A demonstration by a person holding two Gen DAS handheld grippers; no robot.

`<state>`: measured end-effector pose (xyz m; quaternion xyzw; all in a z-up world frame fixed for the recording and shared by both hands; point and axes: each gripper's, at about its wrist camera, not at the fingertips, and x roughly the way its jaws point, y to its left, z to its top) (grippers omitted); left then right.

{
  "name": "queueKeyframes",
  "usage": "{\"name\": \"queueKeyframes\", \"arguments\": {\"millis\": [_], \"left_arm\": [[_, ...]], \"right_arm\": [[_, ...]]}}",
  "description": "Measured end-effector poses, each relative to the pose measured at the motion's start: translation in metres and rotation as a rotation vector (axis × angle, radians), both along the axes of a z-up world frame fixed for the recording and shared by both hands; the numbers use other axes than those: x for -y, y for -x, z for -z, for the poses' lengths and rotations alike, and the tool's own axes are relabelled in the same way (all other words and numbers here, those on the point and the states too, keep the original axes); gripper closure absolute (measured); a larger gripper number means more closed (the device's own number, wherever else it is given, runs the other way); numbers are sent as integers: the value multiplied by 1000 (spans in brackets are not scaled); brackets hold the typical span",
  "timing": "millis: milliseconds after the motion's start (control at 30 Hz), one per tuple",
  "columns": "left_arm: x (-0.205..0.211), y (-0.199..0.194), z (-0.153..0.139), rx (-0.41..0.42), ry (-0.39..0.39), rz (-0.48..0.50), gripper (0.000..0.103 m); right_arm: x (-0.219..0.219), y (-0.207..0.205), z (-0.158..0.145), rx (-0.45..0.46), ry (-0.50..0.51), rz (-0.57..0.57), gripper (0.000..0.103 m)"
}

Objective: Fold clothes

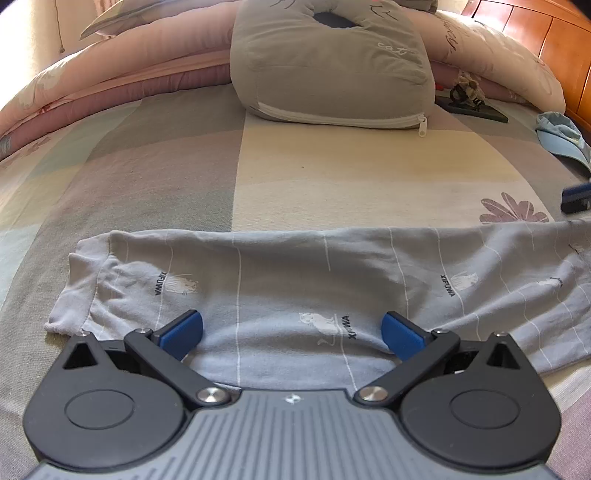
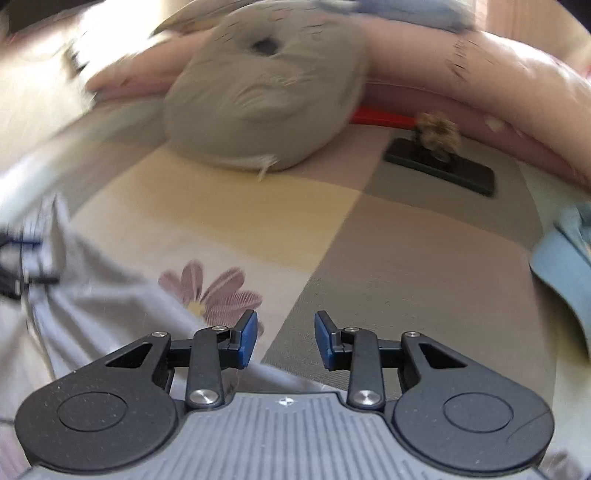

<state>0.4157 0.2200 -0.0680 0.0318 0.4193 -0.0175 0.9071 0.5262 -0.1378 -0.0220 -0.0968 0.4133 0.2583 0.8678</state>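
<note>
Pale blue-grey printed trousers [image 1: 295,280] lie folded lengthwise in a long strip across the bed, cuffs at the left. My left gripper [image 1: 291,332] hovers low over the near edge of the strip, wide open, blue pads on either side of a cat print. In the blurred right wrist view the same garment [image 2: 92,306] spreads at the lower left. My right gripper [image 2: 284,339] is open with nothing between its pads, just past the cloth's right end over the checked sheet. The right gripper's tip [image 1: 576,197] shows at the far right of the left wrist view.
A grey cat-print cushion [image 1: 328,62] sits at the back of the checked bedsheet [image 1: 177,158] against a rolled pink quilt [image 1: 110,74]. A dark phone with a furry charm [image 2: 439,162] lies beside it. A light blue garment [image 2: 565,266] is at the right, by the wooden headboard [image 1: 539,33].
</note>
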Motion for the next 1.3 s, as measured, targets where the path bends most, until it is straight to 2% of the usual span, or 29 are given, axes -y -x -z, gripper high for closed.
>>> {"name": "queueKeyframes", "arguments": {"millis": [133,233,433,500,533,600,667,767,933,1067,1200,1267,1300], "left_arm": [[0,0,0,-1,0,1,0],[0,0,0,0,1,3,0],[-1,1,0,0,0,-2,0],[0,1,0,-1,0,-2,0],[0,1,-1,-2,0,-2,0],[0,0,-2,-5,-1,-3,0],[1,-2,-5,-14,0,-4,1],[5,-3,-13,-9,10,21,1],[19,-4,-23,21,-14,87,1],[33,-9,-24,20,-30,135,1],[43,-11,-23,12,-45,175,1],[44,-10,-23,6,-35,182,1],[44,-9,-23,4,-31,180,1]], "right_arm": [[-14,9,12,-8,85,-92,63],[-22,18,17,13,131,-144,59],[-19,21,16,28,155,-217,55],[-21,21,15,20,161,-280,68],[-23,21,15,17,165,-300,87],[-29,19,14,13,172,-335,96],[-31,10,14,67,199,-262,101],[-30,-7,12,134,218,-124,100],[-21,3,-13,67,117,-62,93],[-12,18,-10,-34,72,-32,93],[-21,20,-3,-27,90,-115,85],[-29,19,-2,-19,121,-204,67],[-33,17,0,-12,153,-252,64]]}}
